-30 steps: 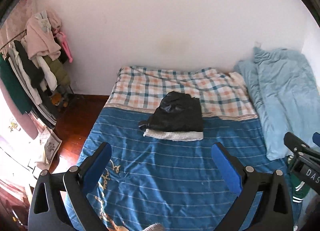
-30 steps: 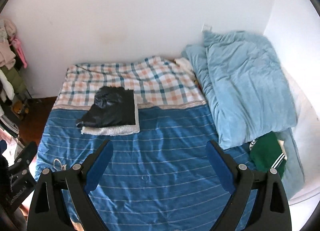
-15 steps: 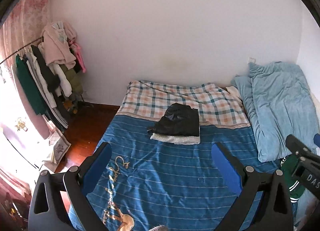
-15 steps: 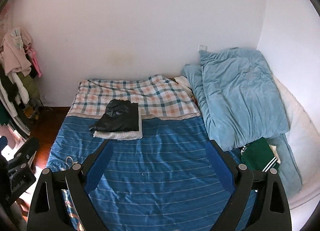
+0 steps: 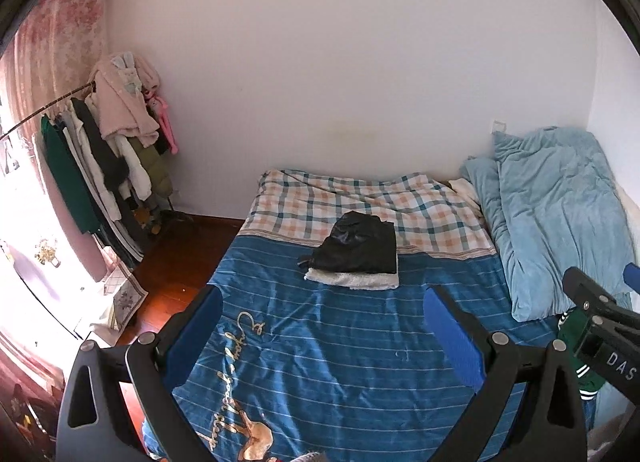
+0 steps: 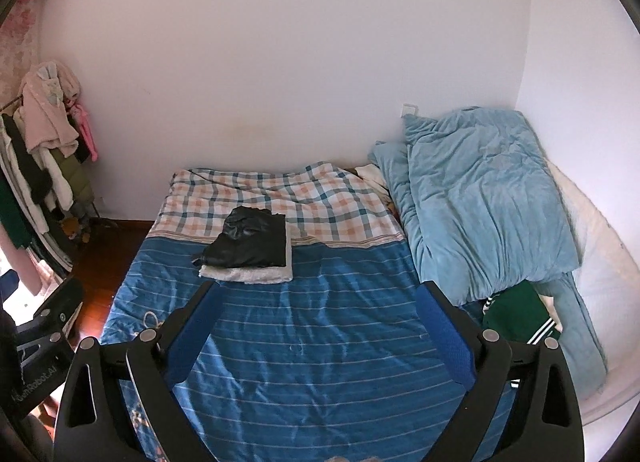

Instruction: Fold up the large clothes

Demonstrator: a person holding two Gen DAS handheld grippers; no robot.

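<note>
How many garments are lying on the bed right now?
3: black garment stacked on a white fleecy one mid-bed; green striped garment at the right edge beside the blue duvet. Others may be hidden.

Both units are showing the same build: left gripper (image 5: 324,314) and right gripper (image 6: 318,306) wearing black frames, blue finger pads (image 5: 452,336), silver pivot screws (image 6: 489,335), white partial lettering.

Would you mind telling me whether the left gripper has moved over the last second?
Yes. The left gripper has pulled back and up from the bed: the folded black garment now looks smaller and farther beyond its open fingers, and more floor and clothes rack show.
</note>
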